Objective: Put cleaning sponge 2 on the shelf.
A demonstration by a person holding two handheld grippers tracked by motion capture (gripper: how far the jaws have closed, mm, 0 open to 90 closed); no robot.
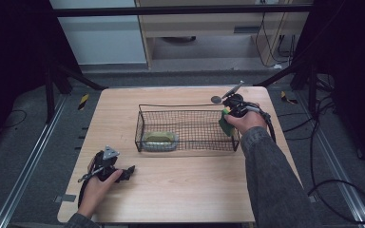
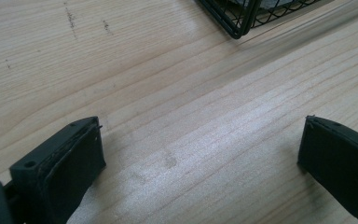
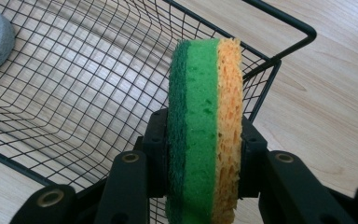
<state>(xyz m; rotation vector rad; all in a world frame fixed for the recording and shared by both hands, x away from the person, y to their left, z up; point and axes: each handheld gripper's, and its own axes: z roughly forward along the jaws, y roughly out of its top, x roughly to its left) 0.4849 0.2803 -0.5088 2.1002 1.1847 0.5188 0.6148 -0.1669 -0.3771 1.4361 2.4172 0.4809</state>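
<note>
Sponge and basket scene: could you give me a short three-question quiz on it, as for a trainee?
1. True or false: the right gripper is shut on a sponge.
2. What already lies in the basket? A) a second sponge B) a cup C) a fork
3. How do the left gripper's jaws stand?

Key: 1 true. 2 A, at the basket's left end. 3 Wide open over bare table, holding nothing.

No readable text, label, brand, number or sign appears anywhere: not on the wooden table, the black wire basket, the sponges or either gripper.
</note>
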